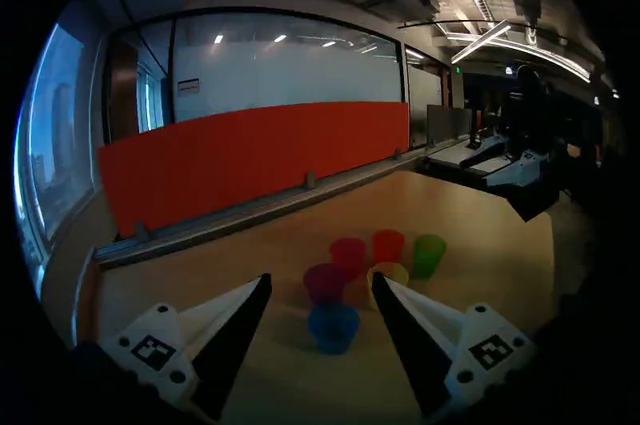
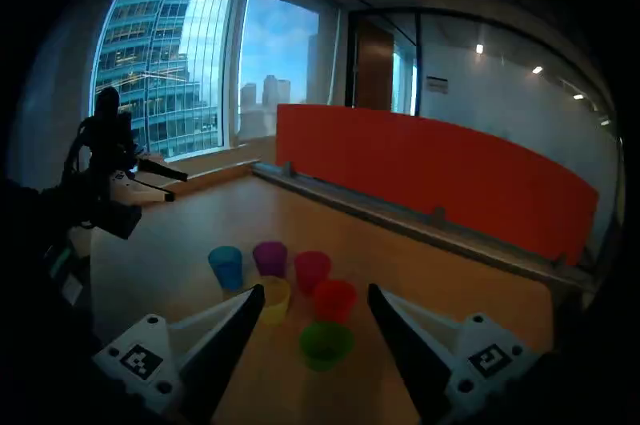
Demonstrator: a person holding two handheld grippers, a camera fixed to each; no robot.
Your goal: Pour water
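Several small plastic cups stand clustered on a wooden table (image 1: 488, 257). In the left gripper view the blue cup (image 1: 333, 327) is nearest, then purple (image 1: 324, 282), yellow (image 1: 388, 276), pink (image 1: 348, 255), red (image 1: 388, 245) and green (image 1: 428, 254). My left gripper (image 1: 320, 285) hangs open above the table, the blue cup between its fingertips' lines. In the right gripper view the green cup (image 2: 325, 345) is nearest, with red (image 2: 334, 300), yellow (image 2: 274, 298), pink (image 2: 311, 270), purple (image 2: 270, 258) and blue (image 2: 226, 266) behind. My right gripper (image 2: 314, 293) is open and holds nothing.
An orange divider panel (image 1: 256, 157) on a metal rail runs along the table's far edge. Large windows (image 2: 160, 73) show tall buildings. The other gripper (image 1: 512, 165) appears at far right in the left gripper view and at far left (image 2: 120, 185) in the right gripper view.
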